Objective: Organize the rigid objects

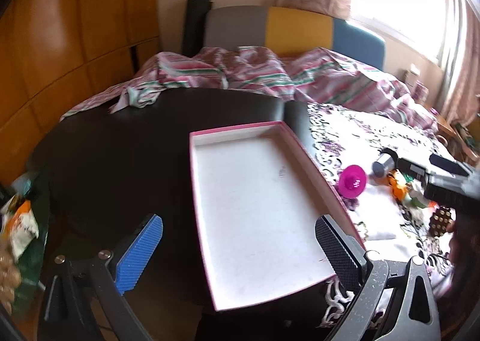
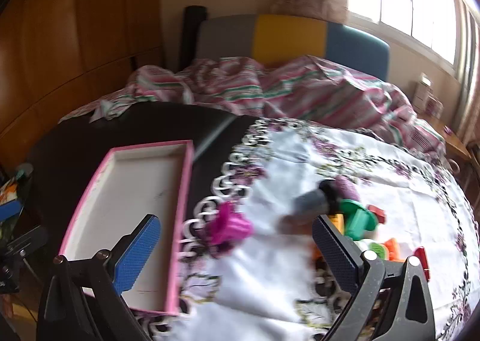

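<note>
A shallow pink-rimmed box (image 1: pixel 258 206) with a white floor lies empty on the dark table, and my left gripper (image 1: pixel 237 248) hangs open above its near end. In the right wrist view the same box (image 2: pixel 129 200) sits at the left. My right gripper (image 2: pixel 237 251) is open over the white floral cloth, with a magenta plastic piece (image 2: pixel 231 227) just beyond its fingers. A grey cylinder (image 2: pixel 312 206), a green piece (image 2: pixel 358 218) and orange and red toys (image 2: pixel 390 246) lie in a blurred heap at the right. The left view shows the magenta piece (image 1: pixel 352 181), the cylinder (image 1: pixel 382 164) and the other gripper (image 1: pixel 444 179).
The dark table (image 1: pixel 120 161) meets a bed with striped pink bedding (image 1: pixel 255 73) and a grey, yellow and blue headboard (image 1: pixel 297 28). A wooden wardrobe (image 1: pixel 60 40) stands at the left. Packets (image 1: pixel 21 221) lie off the table's left edge. The floral cloth (image 2: pixel 360 161) covers the right half.
</note>
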Motion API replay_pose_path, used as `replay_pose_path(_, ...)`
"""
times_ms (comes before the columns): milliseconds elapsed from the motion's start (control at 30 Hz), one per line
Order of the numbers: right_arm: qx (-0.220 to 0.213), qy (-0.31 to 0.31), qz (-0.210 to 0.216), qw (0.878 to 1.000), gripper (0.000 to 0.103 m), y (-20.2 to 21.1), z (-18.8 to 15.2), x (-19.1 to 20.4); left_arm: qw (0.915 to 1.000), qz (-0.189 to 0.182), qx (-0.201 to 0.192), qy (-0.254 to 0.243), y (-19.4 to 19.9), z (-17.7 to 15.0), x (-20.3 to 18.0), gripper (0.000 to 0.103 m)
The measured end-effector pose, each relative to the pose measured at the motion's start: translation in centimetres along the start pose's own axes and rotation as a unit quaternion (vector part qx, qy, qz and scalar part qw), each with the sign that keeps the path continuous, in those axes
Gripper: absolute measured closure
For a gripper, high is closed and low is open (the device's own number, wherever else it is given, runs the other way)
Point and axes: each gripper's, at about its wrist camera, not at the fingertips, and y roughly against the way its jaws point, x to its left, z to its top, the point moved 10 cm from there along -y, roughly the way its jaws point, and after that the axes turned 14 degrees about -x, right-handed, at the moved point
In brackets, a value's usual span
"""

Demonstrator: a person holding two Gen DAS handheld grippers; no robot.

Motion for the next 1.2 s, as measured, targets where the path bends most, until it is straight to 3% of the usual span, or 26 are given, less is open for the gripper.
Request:
replay_pose_path(167, -0.002, -0.038, -0.063, 0.997, 0.001, -1.0, 0.8, -8.3, 0.9983, -0.051, 0.007, -0.027, -1.2, 1.1, -3.3, 0.001)
replay_pose_path(400, 0.007, -0.103, -0.079, 0.992, 0.001, -2.6, -1.4, -14.3, 0.9828, -0.149, 0.037, -0.103, -5.1, 1.9, -10.9, 0.001)
replay_pose_path(533, -0.002, -0.145, -0.084, 0.986, 0.001, -2.2, -1.0, -15.9, 0.9658, -0.202, 0.056, -0.152, -8.1, 1.7, -15.1, 0.002)
replay_pose_path(633, -0.005, -0.183, -0.084, 0.979, 0.001, -1.7, -1.0, -17.2, 0.9552, -0.22, 0.075, -0.183, -10.2, 1.0, -17.2, 0.002)
replay_pose_path(700, -0.007, -0.196, -0.088, 0.977, 0.001, -1.7, -1.0, -17.8, 0.9435, -0.242, 0.088, -0.209, -11.2, 0.4, -18.8, 0.002)
replay_pose_path(767, -0.01, -0.205, -0.091, 0.975, 0.001, -1.5, -1.0, -18.3, 0.9346, -0.244, 0.097, -0.24, -12.6, -0.3, -19.8, 0.002)
replay_pose_path(1000, -0.009, -0.21, -0.091, 0.973, 0.001, -1.7, -1.0, -18.5, 0.9079, -0.279, 0.143, -0.278, -15.5, -2.5, -20.7, 0.002)
replay_pose_path(1100, -0.007, -0.21, -0.09, 0.973, 0.001, -1.9, -1.1, -18.5, 0.9014, -0.293, 0.165, -0.273, -16.2, -3.2, -21.0, 0.019)
replay_pose_path(1133, -0.006, -0.21, -0.09, 0.973, 0.001, -1.9, -1.1, -18.5, 0.8996, -0.297, 0.173, -0.269, -16.4, -3.4, -21.1, 0.031)
replay_pose_path(1167, -0.005, -0.21, -0.091, 0.973, 0.001, -1.9, -1.1, -18.5, 0.8973, -0.302, 0.185, -0.263, -16.6, -3.9, -21.2, 0.05)
replay_pose_path(1200, -0.004, -0.211, -0.091, 0.973, 0.001, -2.0, -1.2, -18.6, 0.896, -0.304, 0.193, -0.26, -16.8, -4.3, -21.3, 0.05)
